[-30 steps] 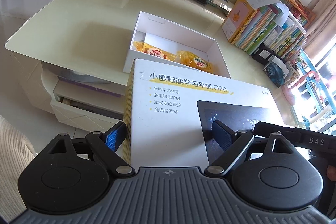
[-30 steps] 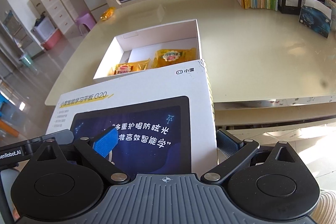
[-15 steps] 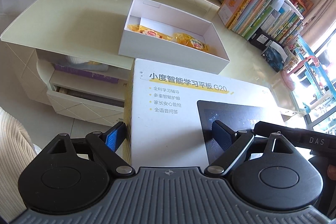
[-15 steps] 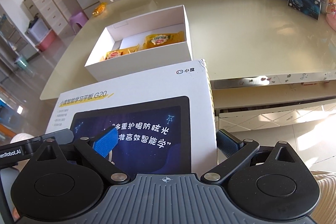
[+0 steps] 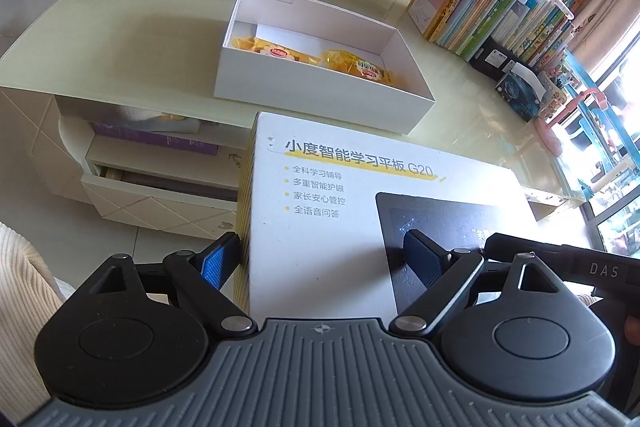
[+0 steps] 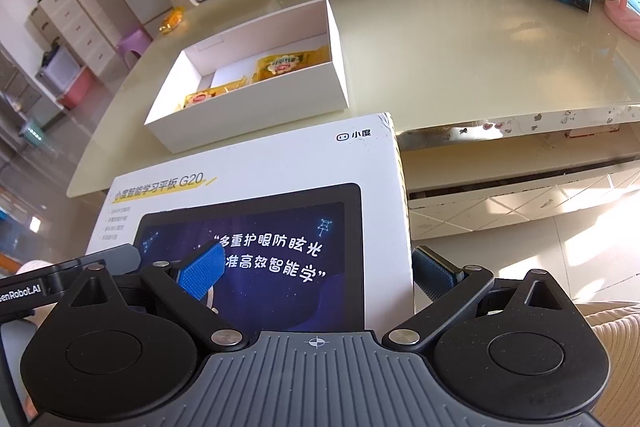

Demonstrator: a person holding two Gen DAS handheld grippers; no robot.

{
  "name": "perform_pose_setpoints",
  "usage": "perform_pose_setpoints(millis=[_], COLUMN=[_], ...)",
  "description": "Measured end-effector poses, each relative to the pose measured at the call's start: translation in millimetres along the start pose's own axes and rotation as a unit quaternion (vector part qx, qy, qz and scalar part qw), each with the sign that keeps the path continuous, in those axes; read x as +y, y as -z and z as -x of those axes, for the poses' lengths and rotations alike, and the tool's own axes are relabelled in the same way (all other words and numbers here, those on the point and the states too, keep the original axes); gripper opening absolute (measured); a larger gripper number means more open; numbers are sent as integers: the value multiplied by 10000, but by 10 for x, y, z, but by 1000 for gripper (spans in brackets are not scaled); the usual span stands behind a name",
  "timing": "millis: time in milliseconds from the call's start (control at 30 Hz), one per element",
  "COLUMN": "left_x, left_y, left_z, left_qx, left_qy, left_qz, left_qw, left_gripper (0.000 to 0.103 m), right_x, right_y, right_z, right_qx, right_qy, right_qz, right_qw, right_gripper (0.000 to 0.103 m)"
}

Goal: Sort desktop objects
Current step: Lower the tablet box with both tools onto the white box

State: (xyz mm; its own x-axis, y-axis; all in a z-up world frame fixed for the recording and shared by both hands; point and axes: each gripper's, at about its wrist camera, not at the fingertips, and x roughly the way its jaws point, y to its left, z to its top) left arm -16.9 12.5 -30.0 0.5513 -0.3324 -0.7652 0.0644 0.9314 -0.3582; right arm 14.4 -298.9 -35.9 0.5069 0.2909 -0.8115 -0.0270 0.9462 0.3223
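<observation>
A: Where is the lid (image 5: 332, 211) right now?

B: In the air in front of the table (image 5: 132, 39), off its near edge, printed face up. The left gripper (image 5: 320, 259) straddles its left corner, one pad against the yellow-striped side wall, the other lying on the printed top. The right gripper (image 6: 320, 267) does the same on the right corner. Each set of tongs looks clamped on the lid, though the contact under the top pads is hard to see.

A: And the tray it belongs to?

B: The open white box (image 5: 320, 95) sits on the table just beyond the lid, with yellow snack packets (image 5: 356, 65) inside.

A: What could go wrong from here?

B: I'd judge the grip is the weak spot. It's a wide, flat, smooth cardboard shell held only at two corners, so if one hand runs ahead, the lid twists and could slip off the ribbed blue pads (image 6: 202, 269). If it comes down skewed, its thin wall may catch the box rim and shove the box across the glossy tabletop

A: Would the packets be a problem?

B: Possibly; crinkly film wrappers sit proud and springy, and one poking over the rim could stop the lid seating
</observation>
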Motion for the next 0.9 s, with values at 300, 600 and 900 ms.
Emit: perform_pose_setpoints(millis=[300, 600, 900], left_x=[95, 161, 209], left_y=[-111, -354, -677], left_z=[-8, -69, -41], left_qx=[-64, -192, -416], left_qy=[-10, -29, -20], left_qz=[86, 78, 90], left_qw=[9999, 9998, 9991], left_gripper=[103, 103, 103], right_x=[126, 214, 361], right_y=[-142, -361, -716], right_z=[-68, -185, -194], right_qx=[-1, 9, -105], right_qy=[1, -26, -64], right_qz=[85, 55, 163], right_qw=[10000, 10000, 9998], right_gripper=[102, 102, 102])
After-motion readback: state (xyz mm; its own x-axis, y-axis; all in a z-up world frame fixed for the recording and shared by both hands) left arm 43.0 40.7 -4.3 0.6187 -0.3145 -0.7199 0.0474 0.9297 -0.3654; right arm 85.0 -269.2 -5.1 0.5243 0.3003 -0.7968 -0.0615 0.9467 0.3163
